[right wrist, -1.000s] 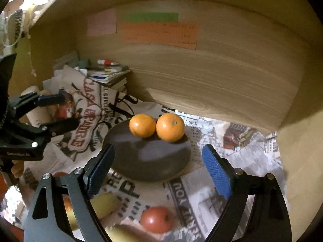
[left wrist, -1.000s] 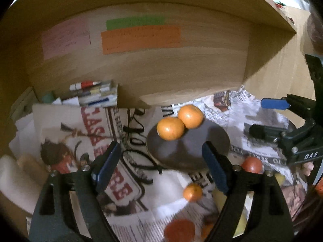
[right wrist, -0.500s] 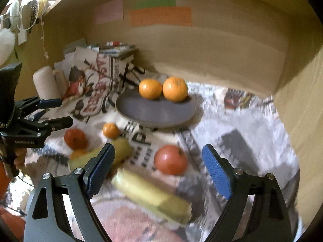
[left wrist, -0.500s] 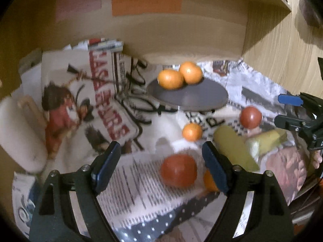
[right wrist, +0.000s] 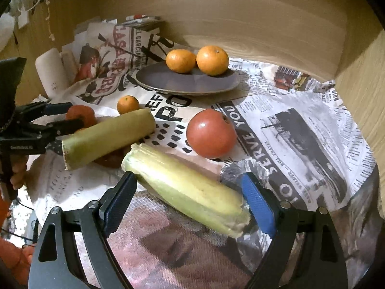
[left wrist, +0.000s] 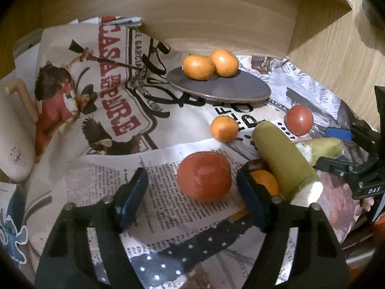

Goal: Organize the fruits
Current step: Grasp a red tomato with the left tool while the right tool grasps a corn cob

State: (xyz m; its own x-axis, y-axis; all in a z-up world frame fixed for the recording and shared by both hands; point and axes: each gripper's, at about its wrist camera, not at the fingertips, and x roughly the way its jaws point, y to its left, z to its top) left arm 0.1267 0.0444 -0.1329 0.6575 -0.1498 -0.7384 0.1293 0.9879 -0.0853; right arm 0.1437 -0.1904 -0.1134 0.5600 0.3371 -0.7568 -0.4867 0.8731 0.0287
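Between the spread blue pads of the left hand-held gripper [left wrist: 190, 197] sits a red tomato [left wrist: 204, 176], not yet touched; I'd lower squarely and close gently so it doesn't bruise or roll. The right hand-held gripper [right wrist: 190, 202], also apart, straddles a corn cob [right wrist: 187, 190]. Beyond, the dark plate [left wrist: 240, 89] carries two oranges [left wrist: 198, 67].

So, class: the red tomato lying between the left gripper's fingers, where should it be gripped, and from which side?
Grip the tomato across its widest middle, coming from above and the near side. It is round and smooth; the left gripper is open around it. An orange crowds its right.
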